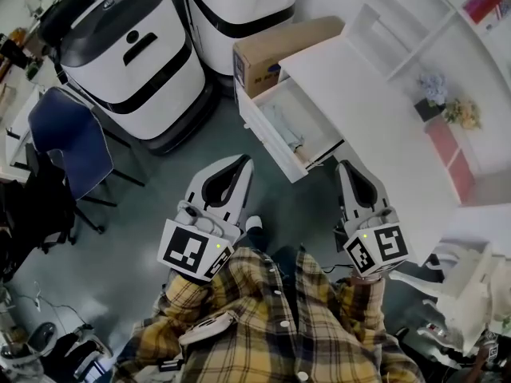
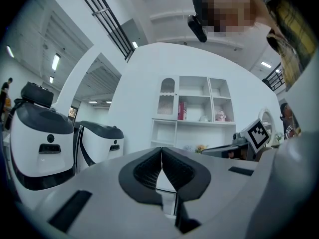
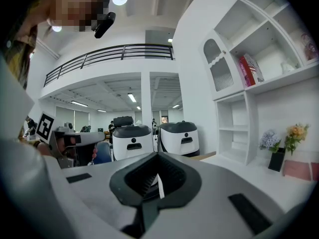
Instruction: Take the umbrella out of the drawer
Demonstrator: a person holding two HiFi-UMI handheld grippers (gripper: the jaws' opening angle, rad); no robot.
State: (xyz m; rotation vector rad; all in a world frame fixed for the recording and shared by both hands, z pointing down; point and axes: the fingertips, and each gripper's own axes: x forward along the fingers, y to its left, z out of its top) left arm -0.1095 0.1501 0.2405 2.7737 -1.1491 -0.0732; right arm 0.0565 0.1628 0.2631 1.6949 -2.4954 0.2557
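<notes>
A white drawer (image 1: 262,132) stands pulled out of the white desk (image 1: 375,110), straight ahead of me in the head view. Inside it lies a pale, light-blue folded thing (image 1: 283,126) that looks like the umbrella, with a tan bit at its near end. My left gripper (image 1: 242,163) is held level just short of the drawer's front, its jaws together with nothing between them (image 2: 162,156). The right gripper (image 1: 346,168) is by the drawer's near right corner under the desk edge, also shut and empty (image 3: 158,176). Neither touches the drawer.
A cardboard box (image 1: 279,50) sits on the floor behind the drawer. Two white-and-black machines (image 1: 132,54) (image 1: 243,6) stand at the back left. A blue chair (image 1: 68,138) is at the left. White shelves (image 1: 415,22) and flowers (image 1: 447,106) lie to the right.
</notes>
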